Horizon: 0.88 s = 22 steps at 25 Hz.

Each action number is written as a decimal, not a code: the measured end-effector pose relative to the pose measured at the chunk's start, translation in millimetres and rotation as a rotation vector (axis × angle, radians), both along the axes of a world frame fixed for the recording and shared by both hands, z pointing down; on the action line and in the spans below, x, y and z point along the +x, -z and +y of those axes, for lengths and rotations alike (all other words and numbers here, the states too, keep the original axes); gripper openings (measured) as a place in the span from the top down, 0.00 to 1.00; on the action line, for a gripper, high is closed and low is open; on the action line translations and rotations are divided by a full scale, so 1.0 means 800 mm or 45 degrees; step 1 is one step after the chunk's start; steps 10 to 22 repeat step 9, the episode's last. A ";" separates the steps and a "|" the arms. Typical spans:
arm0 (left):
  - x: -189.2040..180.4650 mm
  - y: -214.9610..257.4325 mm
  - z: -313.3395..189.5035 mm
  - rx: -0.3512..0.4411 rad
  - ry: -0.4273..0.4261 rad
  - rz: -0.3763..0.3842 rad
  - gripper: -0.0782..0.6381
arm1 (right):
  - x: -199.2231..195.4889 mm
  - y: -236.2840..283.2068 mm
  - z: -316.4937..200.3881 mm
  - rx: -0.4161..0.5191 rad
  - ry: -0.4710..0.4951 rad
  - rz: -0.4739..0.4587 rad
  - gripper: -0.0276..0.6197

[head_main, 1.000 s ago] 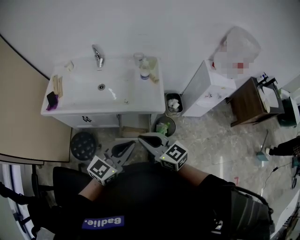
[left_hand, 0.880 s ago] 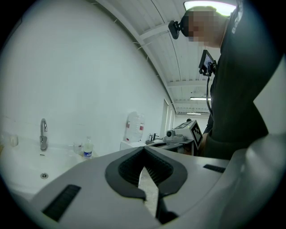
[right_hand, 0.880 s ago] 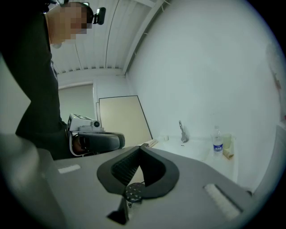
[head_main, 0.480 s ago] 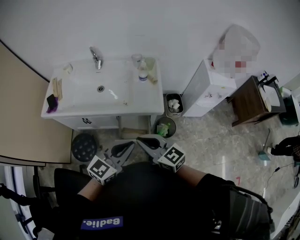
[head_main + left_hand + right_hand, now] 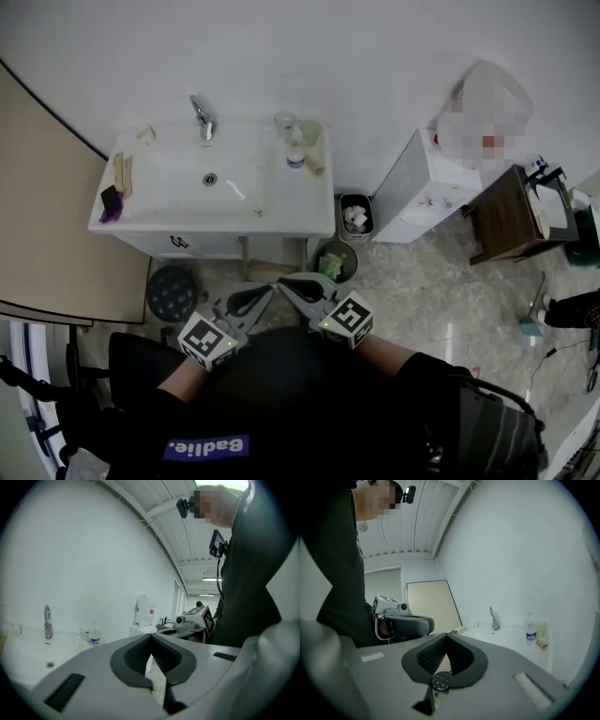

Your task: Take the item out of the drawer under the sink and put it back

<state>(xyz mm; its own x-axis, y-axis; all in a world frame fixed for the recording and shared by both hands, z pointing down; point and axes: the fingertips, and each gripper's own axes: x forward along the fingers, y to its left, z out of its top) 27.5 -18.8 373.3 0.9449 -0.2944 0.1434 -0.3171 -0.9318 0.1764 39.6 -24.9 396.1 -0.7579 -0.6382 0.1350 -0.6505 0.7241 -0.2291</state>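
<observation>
Drawer (image 5: 202, 245): shut, under the sink (image 5: 272, 214), toward upper left of both grippers, well apart.
Left gripper (image 5: 270, 287): jaws together, empty, slightly nearer.
Right gripper (image 5: 281, 278): jaws together, empty.

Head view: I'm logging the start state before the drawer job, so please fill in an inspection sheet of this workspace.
surface: white sink, faucet at back.
job's things: drawer under it looks closed; item unseen.
clutter: bottle, cup, wooden item on the rim.
grippers: left gripper and right gripper shut, empty.
cables: what looks like a thin lead on the floor, far right.
surroundings: paper bin, round bin, black stool, white cabinet.
</observation>
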 end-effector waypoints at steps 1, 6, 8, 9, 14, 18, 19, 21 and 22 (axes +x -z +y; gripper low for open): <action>0.000 0.000 -0.001 0.001 0.003 -0.002 0.88 | 0.000 -0.001 -0.001 -0.001 0.004 0.001 0.95; 0.005 0.002 0.000 -0.006 -0.002 -0.021 0.88 | 0.005 -0.001 0.000 -0.005 0.014 0.005 0.95; 0.008 0.000 -0.002 -0.003 0.007 -0.017 0.88 | 0.008 -0.003 -0.002 -0.006 0.016 0.008 0.95; 0.009 -0.001 -0.003 -0.001 0.012 -0.013 0.88 | 0.010 -0.004 -0.002 -0.007 0.017 0.009 0.95; 0.009 -0.001 -0.003 -0.001 0.012 -0.013 0.88 | 0.010 -0.004 -0.002 -0.007 0.017 0.009 0.95; 0.009 -0.001 -0.003 -0.001 0.012 -0.013 0.88 | 0.010 -0.004 -0.002 -0.007 0.017 0.009 0.95; 0.009 -0.001 -0.003 -0.001 0.012 -0.013 0.88 | 0.010 -0.004 -0.002 -0.007 0.017 0.009 0.95; 0.009 -0.001 -0.003 -0.001 0.012 -0.013 0.88 | 0.010 -0.004 -0.002 -0.007 0.017 0.009 0.95; 0.009 -0.001 -0.003 -0.001 0.012 -0.013 0.88 | 0.010 -0.004 -0.002 -0.007 0.017 0.009 0.95</action>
